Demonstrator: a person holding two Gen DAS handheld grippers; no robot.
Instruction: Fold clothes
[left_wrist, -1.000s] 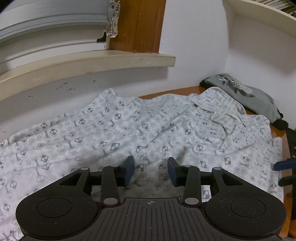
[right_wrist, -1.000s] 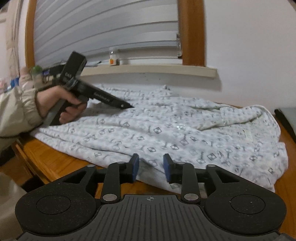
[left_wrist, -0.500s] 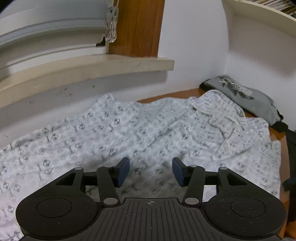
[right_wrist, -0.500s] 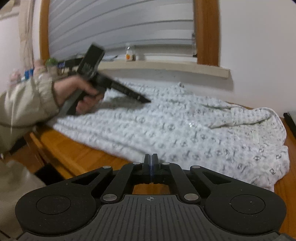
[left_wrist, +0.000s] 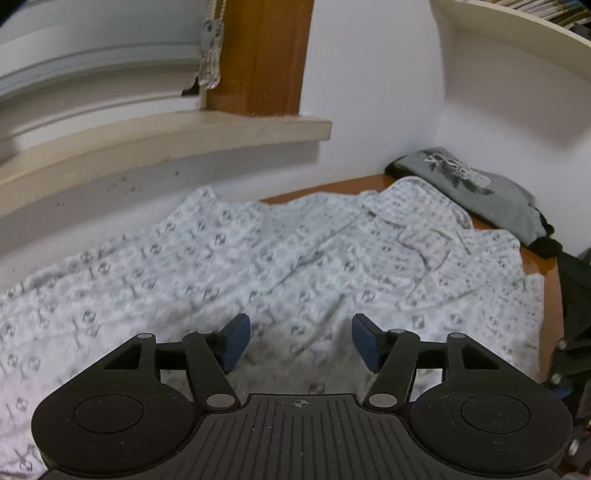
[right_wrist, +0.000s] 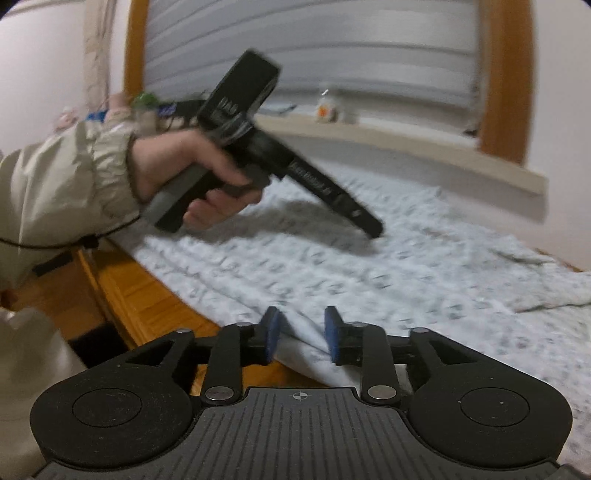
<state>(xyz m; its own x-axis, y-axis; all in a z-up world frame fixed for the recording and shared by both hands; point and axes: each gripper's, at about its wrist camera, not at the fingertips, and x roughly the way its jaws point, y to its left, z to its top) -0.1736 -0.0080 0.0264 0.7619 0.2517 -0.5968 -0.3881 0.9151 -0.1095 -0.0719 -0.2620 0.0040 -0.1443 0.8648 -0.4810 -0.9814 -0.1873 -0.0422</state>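
So the wooden table (right_wrist: 122, 291) is mostly buried under a white patterned shirt (left_wrist: 258, 266), spread out rumpled from the wall side right up to the near edge, where its hem hangs a bit over the wood. Collar end lies toward the far right corner, just beside a folded grey garment (left_wrist: 476, 192) tucked against the wall there. A windowsill (left_wrist: 166, 136) runs along above the back edge.

The left gripper (left_wrist: 301, 341) hovers over the middle of the shirt, jaws opening and already wide, only flat cloth below them, nothing pinched. You can see the left hand (right_wrist: 195, 173) in a beige sleeve (right_wrist: 62, 192) holding it.

The right gripper (right_wrist: 301, 338) is at the near edge, jaws opening, a fold of the hem sitting between the blue pads, which aren't pressing it as far as I can tell.
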